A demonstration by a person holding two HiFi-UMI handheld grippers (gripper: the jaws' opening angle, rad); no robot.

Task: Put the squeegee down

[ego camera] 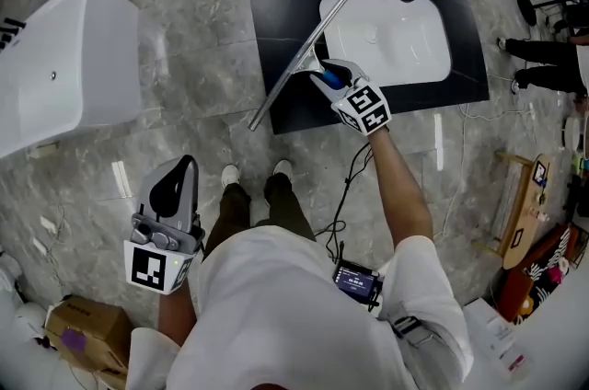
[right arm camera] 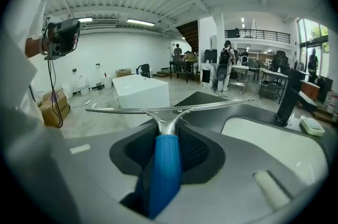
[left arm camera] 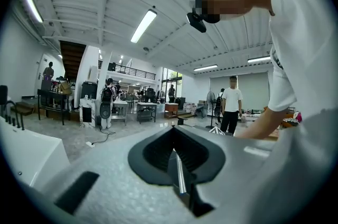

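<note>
We read all three views as bright and evenly lit. In both gripper views the light comes from ceiling tubes (left arm camera: 143, 26) in the upper part of the frame, which burn out to plain white. Windows (right arm camera: 311, 38) at the right edge add daylight. In the head view the marble floor (ego camera: 184, 112) carries a soft sheen, and shadows are faint. Wide-angle distortion bends straight lines, and black corners ring both gripper views. The squeegee (right arm camera: 165, 154) handle, nearest the lens, is out of focus, and its metal rail glints.
</note>
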